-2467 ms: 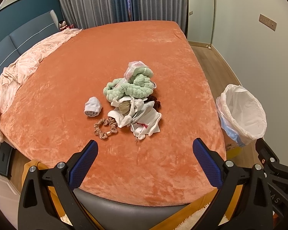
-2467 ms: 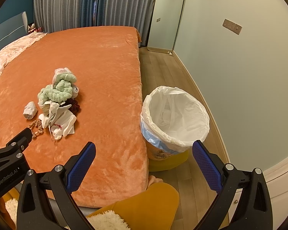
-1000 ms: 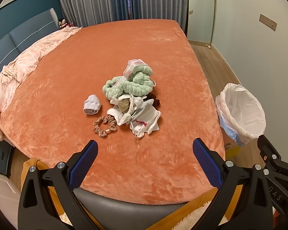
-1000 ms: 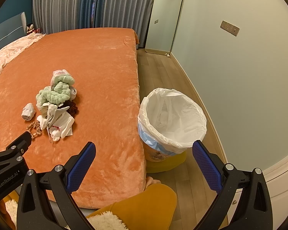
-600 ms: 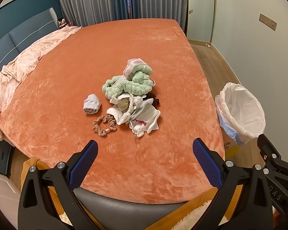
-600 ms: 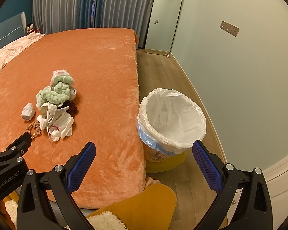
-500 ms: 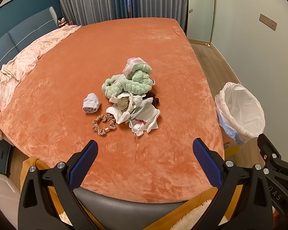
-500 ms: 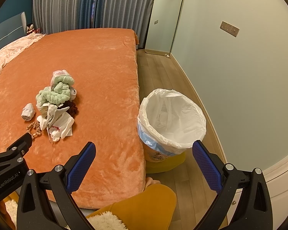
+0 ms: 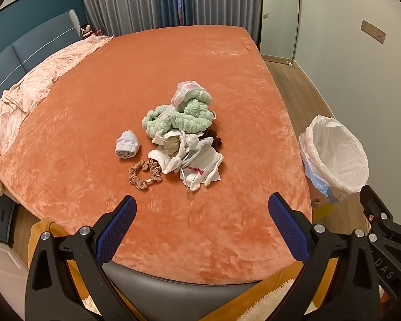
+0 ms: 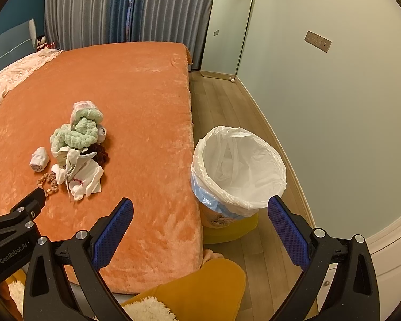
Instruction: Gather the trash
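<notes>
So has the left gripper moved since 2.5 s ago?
Yes: left gripper backed slightly away; the clothes pile sits higher against its fingertips.

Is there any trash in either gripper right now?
No, the left gripper and right gripper are both open and empty, and the pile lies on the bed.

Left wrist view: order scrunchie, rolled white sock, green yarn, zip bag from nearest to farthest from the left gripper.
1. Scrunchie, nearest the left gripper, left of the pile.
2. Rolled white sock, behind it, farther left.
3. Green yarn, middle of the pile.
4. Zip bag, at the pile's far end.
</notes>
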`<state>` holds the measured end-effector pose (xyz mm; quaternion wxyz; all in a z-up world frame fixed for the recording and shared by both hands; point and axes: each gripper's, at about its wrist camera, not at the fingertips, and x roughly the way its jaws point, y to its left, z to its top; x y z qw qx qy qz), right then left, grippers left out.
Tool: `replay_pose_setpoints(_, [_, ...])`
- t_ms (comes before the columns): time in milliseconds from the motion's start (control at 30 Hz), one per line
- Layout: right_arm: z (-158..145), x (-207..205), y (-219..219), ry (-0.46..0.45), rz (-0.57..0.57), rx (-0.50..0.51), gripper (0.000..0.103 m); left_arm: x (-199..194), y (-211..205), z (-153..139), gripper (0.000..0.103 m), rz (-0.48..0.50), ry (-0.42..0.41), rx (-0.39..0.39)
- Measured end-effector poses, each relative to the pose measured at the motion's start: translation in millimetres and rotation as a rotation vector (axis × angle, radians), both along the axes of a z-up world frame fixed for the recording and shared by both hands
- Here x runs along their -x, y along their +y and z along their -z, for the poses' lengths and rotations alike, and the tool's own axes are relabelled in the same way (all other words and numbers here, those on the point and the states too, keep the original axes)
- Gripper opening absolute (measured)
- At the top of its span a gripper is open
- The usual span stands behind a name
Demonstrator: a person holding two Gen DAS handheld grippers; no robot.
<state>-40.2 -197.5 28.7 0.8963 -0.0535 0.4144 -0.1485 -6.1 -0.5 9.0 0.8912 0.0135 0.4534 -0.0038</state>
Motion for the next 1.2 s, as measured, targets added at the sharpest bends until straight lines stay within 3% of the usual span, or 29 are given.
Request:
replay_pose_setpoints(400, [-5.8, 2.7, 7.7, -0.05, 0.013, -0.018, 0.096, -3.6, 2.7, 1.5, 0.094, -0.001, -0.012, 0.004])
replay_pose_setpoints(767, [4.0, -15.0, 42.4, -0.057, -0.057, -0.034, 0.096, -22.2, 32.8, 14.6, 0.095, -0.001, -0.043, -0.007])
replay_pose_setpoints(900, [14.7, -26.0, 55.6, -0.066, -0.056, -0.041, 0.096, -38.4, 62.0, 30.4, 0.095, -0.041, -0.053, -0.054])
replay_pose_setpoints(1033, [32.7, -41.2, 71.7, -0.054, -0.07, -0.028, 0.096, -61.4, 98.6, 60.0, 0.094, -0.075, 0.004, -0.038])
replay_pose_setpoints(1200, [60.3, -61.2, 86.2, -0.018, -0.092, -0.058, 0.096, -76.2, 131.8, 94.5, 0.094, -0.08, 0.014, -0.048])
